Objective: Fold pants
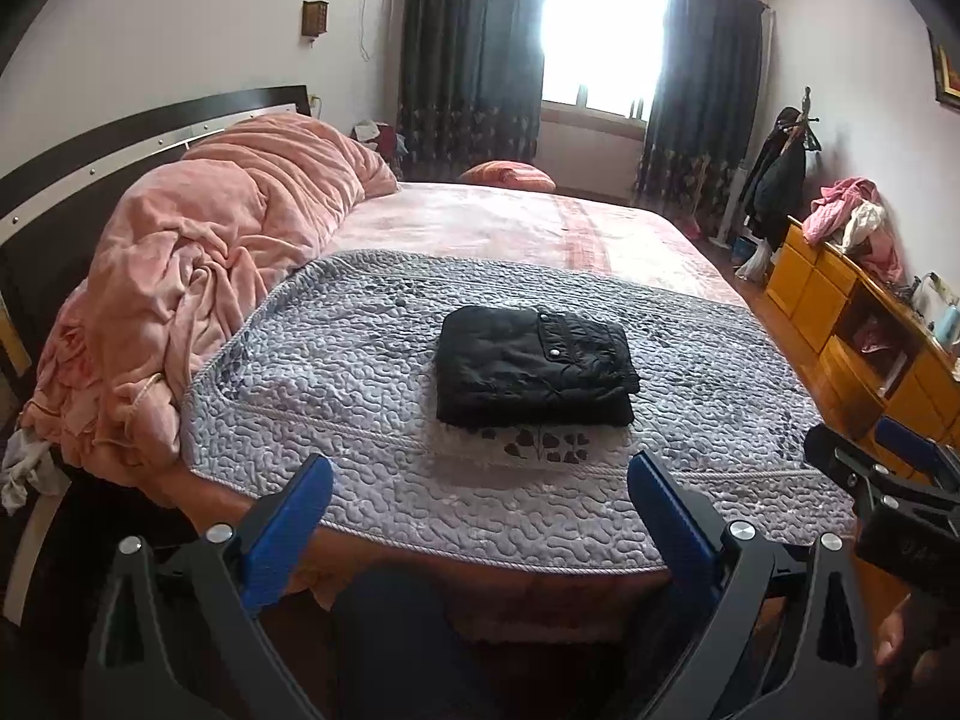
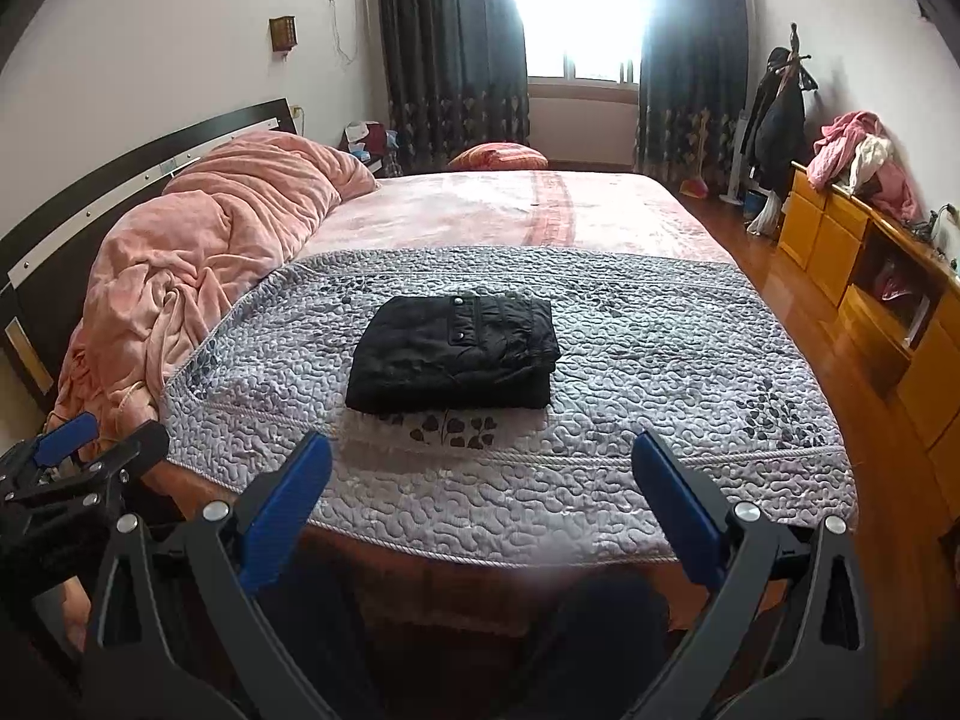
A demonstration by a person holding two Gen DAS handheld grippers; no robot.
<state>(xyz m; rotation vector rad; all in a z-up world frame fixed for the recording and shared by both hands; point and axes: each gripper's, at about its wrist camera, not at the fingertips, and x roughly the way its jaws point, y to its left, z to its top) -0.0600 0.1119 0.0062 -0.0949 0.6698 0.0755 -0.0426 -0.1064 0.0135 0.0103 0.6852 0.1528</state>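
The pants (image 1: 534, 366) lie mid-frame on the grey quilt (image 1: 336, 372) as a compact, squared black bundle, so the folding looks finished; nothing seems left but perhaps tidying. The left gripper (image 1: 480, 498), at bottom centre, is spread wide and empty, held back off the bed edge. The right gripper (image 2: 480, 480) does likewise, holding nothing.

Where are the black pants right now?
The folded black pants lie mid-frame in both views on the grey quilt, right of the pink blanket, beyond both open grippers.
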